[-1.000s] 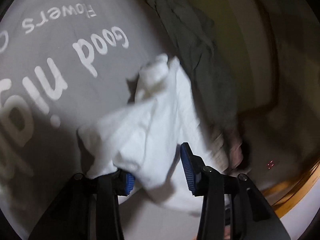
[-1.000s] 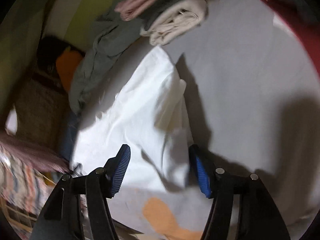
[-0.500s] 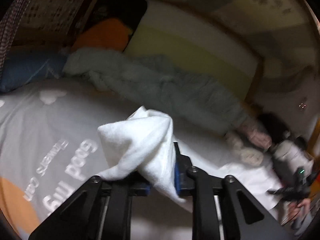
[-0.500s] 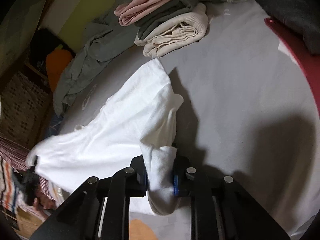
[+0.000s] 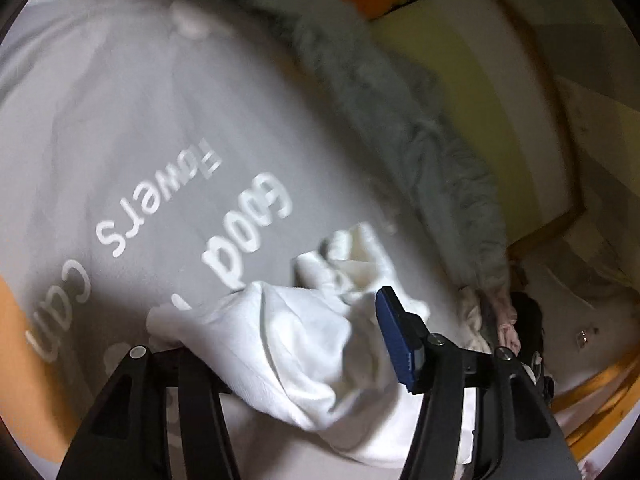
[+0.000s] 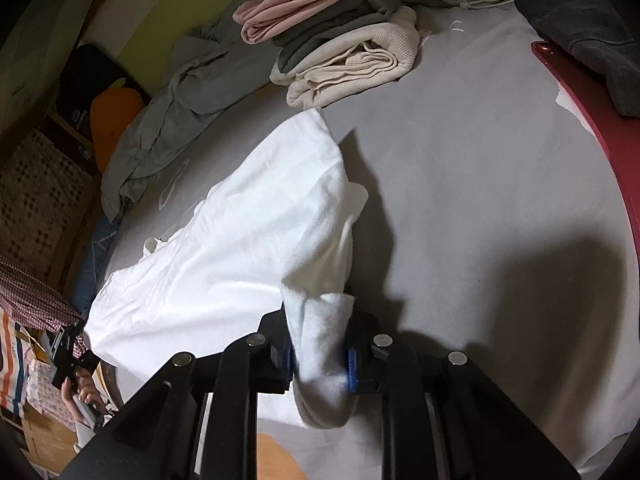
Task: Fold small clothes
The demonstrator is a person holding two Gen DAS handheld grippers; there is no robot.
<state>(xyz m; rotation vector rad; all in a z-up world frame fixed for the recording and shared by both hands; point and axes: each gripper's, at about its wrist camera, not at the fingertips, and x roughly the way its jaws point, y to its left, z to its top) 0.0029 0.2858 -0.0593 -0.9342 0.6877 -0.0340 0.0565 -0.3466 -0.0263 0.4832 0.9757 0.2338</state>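
A white garment [image 6: 240, 248] lies stretched across the grey bedsheet [image 6: 480, 200]. My right gripper [image 6: 318, 354] is shut on one bunched corner of it near the bed's front. In the left wrist view the same white garment [image 5: 288, 340] lies crumpled between the fingers of my left gripper [image 5: 280, 344]. The jaws stand wide apart; the right blue pad [image 5: 396, 340] is bare and the left pad is hidden under cloth. The left gripper also shows far left in the right wrist view [image 6: 68, 356].
A stack of folded clothes, pink on grey on cream [image 6: 344, 40], sits at the back of the bed. A loose grey-green garment [image 6: 180, 92] lies along the far edge, also in the left view [image 5: 420, 140]. A dark garment on a red edge [image 6: 580, 40] is at right.
Half a second ago my left gripper was shut on the white garment and held high; now it is open and low over the sheet. My right gripper closed on its corner and stays shut.
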